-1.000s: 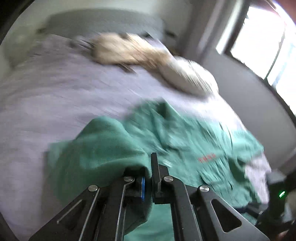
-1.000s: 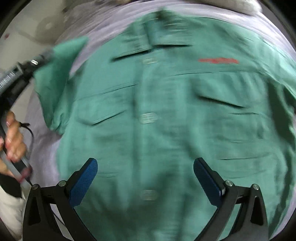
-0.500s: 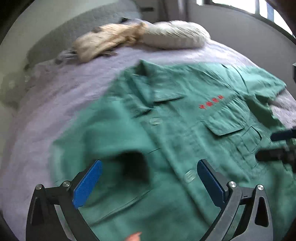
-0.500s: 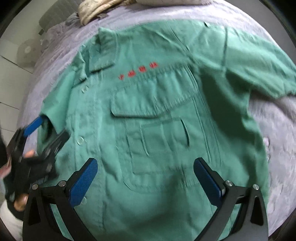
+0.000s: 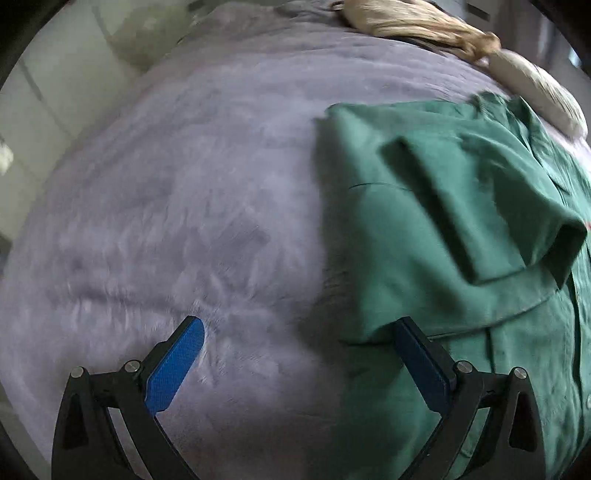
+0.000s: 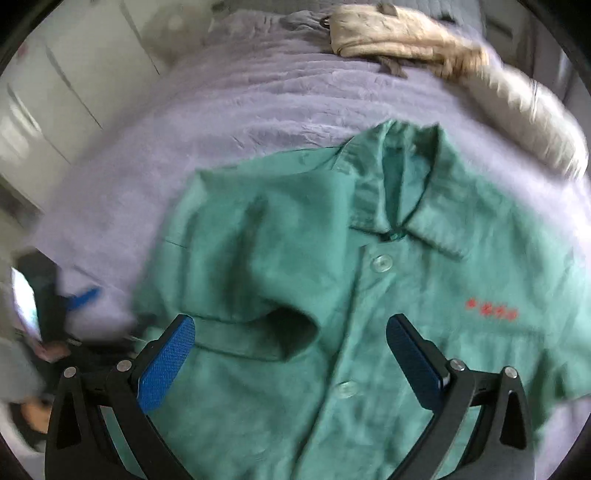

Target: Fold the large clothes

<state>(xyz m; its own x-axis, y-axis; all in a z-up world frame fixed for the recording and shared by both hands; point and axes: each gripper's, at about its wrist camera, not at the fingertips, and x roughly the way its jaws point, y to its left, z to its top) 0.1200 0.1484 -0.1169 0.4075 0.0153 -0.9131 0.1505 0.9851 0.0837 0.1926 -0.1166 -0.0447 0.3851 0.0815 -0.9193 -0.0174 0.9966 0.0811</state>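
Shirt lies face-up on the bed, one sleeve folded inward; left gripper straddles its side edge, right gripper above the chest, both spread wide, empty.

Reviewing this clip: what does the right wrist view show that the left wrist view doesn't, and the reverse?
Only the right wrist view shows the shirt's collar, front buttons and most of the red chest lettering. Only the left wrist view shows the shirt's side edge meeting a wide stretch of bare lavender bedspread. Both show the green shirt with a sleeve folded across it, the beige garment beyond, and an open hand-held gripper.
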